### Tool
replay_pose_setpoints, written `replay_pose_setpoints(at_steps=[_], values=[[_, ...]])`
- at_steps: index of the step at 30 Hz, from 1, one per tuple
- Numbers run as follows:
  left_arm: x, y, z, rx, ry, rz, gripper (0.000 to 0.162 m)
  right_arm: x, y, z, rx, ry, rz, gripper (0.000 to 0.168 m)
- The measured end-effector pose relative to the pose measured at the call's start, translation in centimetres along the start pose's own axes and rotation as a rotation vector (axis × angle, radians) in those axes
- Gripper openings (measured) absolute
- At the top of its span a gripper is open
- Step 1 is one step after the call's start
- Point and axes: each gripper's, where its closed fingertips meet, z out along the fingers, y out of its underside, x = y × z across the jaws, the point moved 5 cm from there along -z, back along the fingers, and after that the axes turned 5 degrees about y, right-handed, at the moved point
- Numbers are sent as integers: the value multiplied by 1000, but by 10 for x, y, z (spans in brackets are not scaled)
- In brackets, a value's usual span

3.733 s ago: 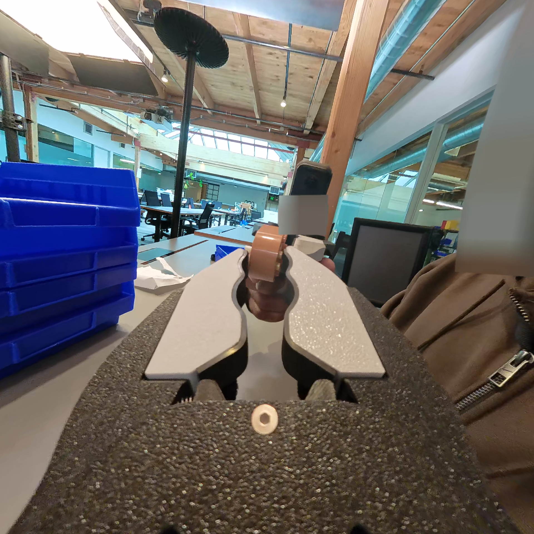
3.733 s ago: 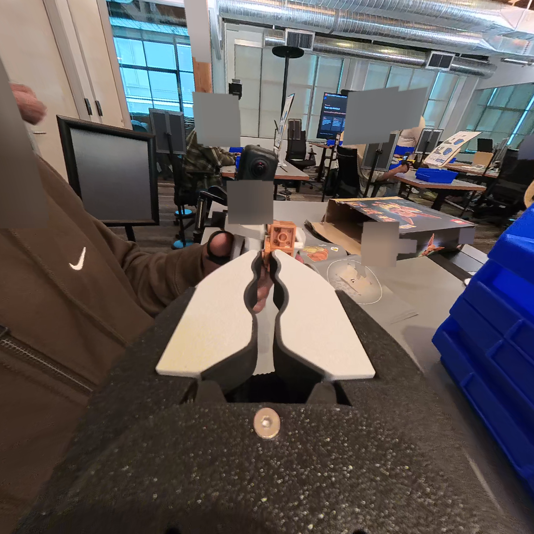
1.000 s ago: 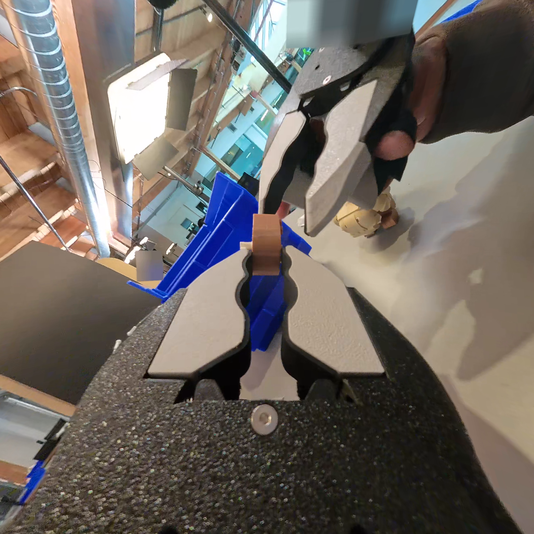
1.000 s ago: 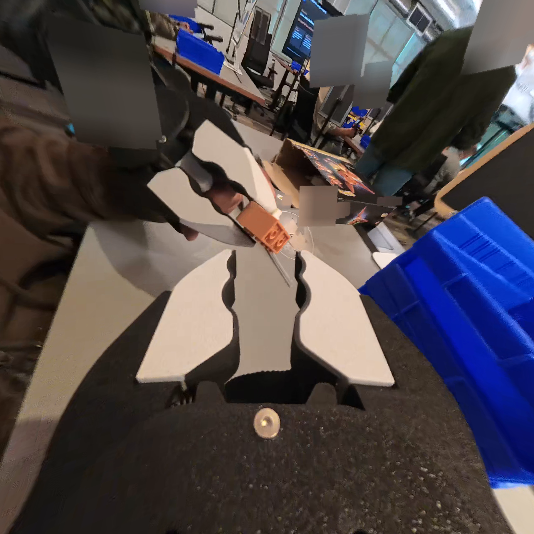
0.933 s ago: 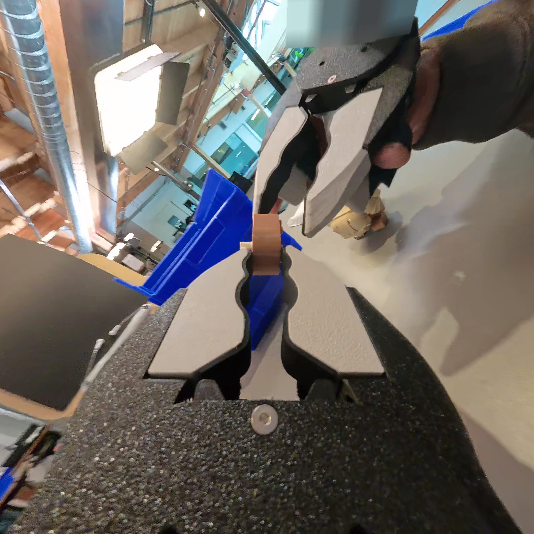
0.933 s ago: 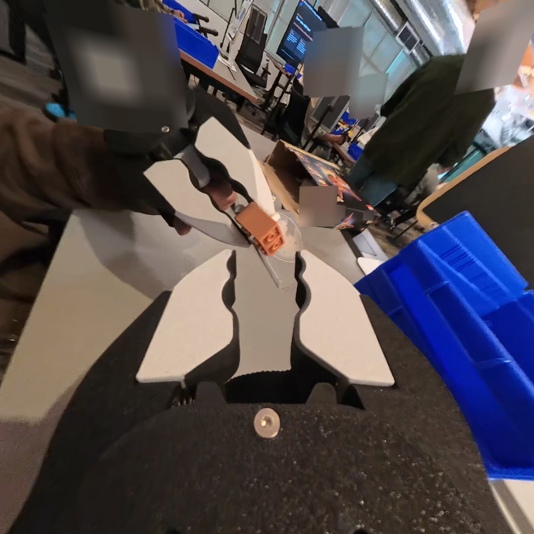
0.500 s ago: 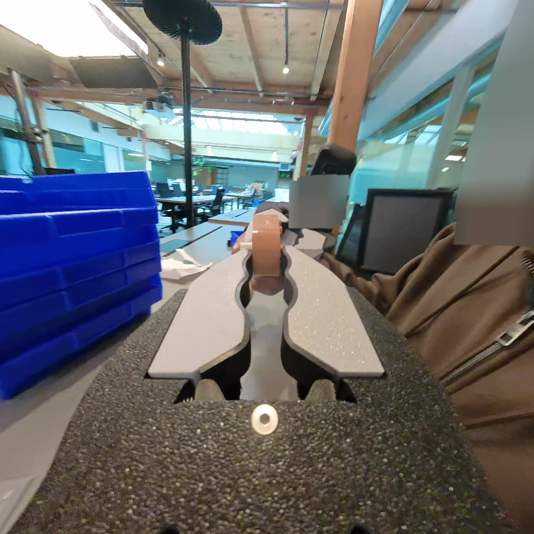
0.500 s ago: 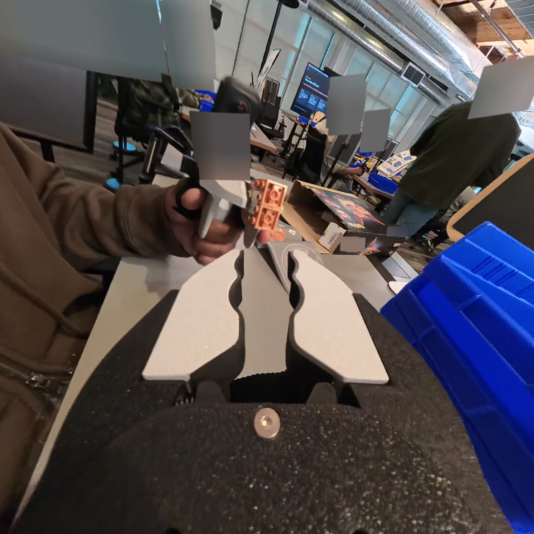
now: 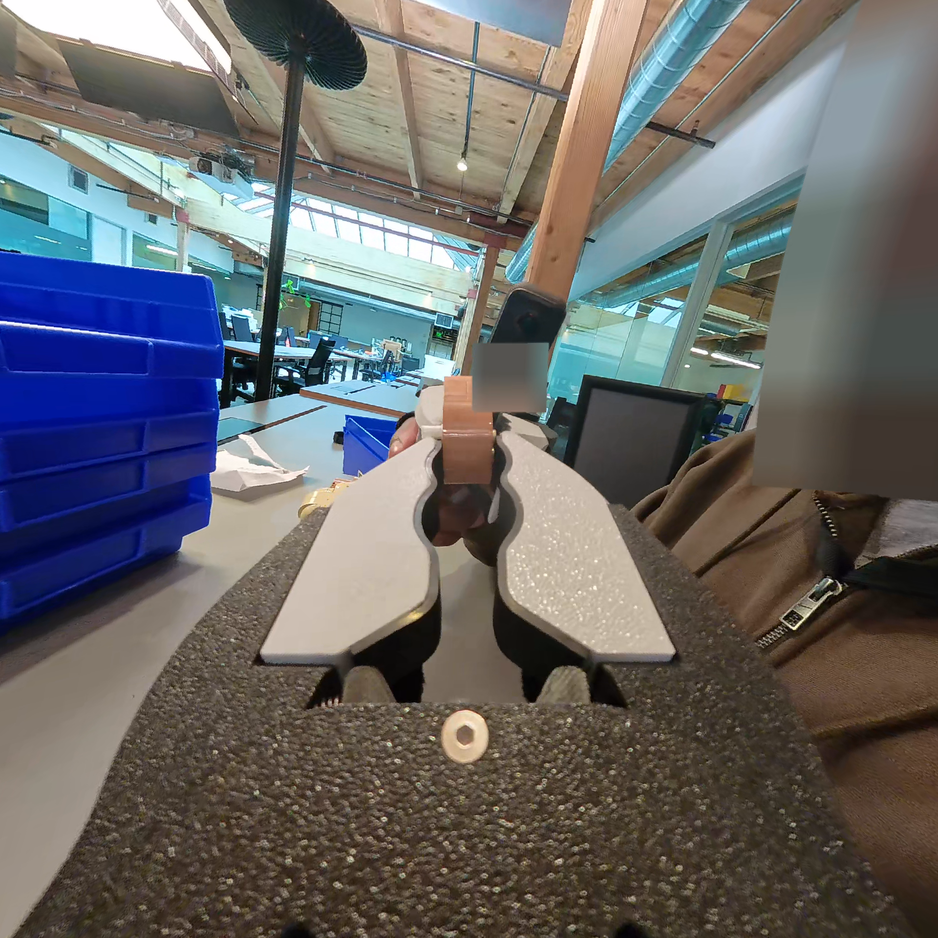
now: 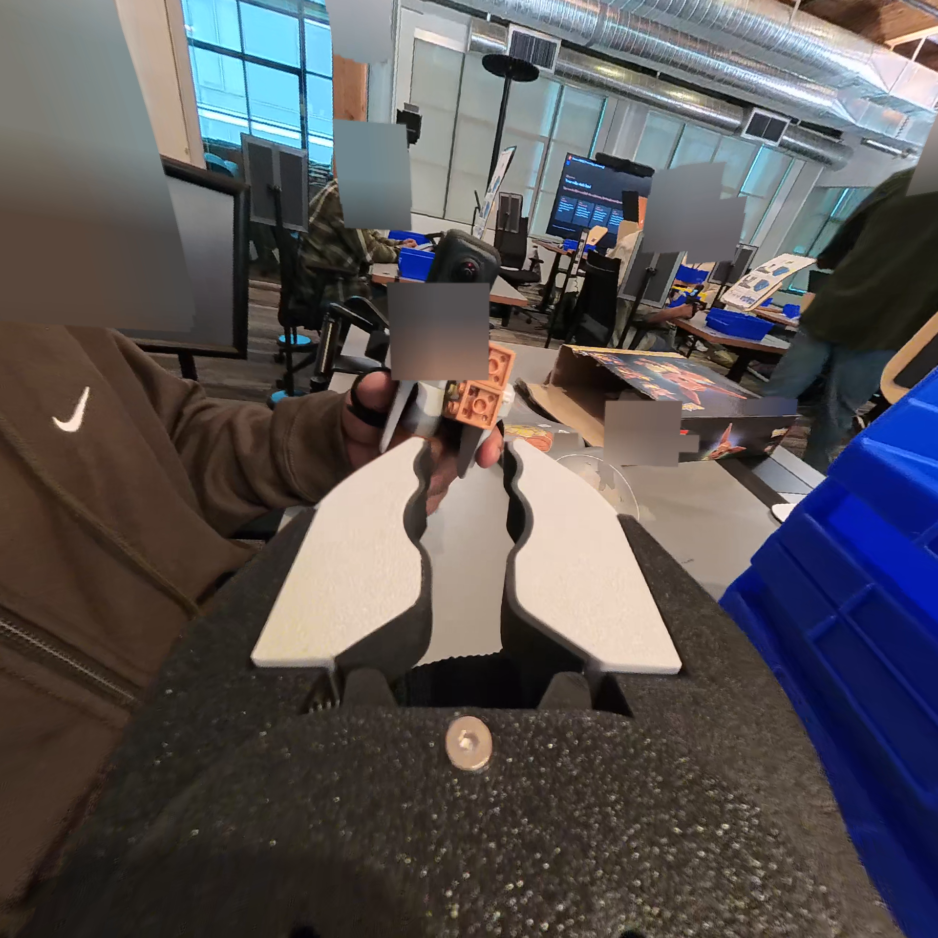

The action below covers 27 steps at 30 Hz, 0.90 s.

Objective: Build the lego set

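Both grippers have swung up from the downward tilt of a second ago and now face each other level above the table (image 10: 700,512). The left gripper (image 9: 467,446) is clamped on a small orange brick assembly (image 9: 466,446), held up in the air at its fingertips, studs turned toward the right gripper (image 10: 464,451), probably so the next piece can be lined up. The right gripper stands partly open and empty, just short of the assembly, which reads as a release or inspection pause. Stacked blue bins (image 9: 101,421) and the opened set box (image 10: 655,386) sit on the table near the work.
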Motion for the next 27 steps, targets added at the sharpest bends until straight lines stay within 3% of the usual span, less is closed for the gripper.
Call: replay_pose_setpoints(at_steps=[10, 20, 27], values=[[2, 6, 4, -53, 2, 22, 18, -2, -4, 4, 24, -20, 50, 28], [9, 21, 14, -211, -16, 155, 19, -6, -2, 3, 17, -61, 59, 28], [11, 22, 15, -223, -15, 189, 19, -10, 2, 3, -3, -73, 43, 19]])
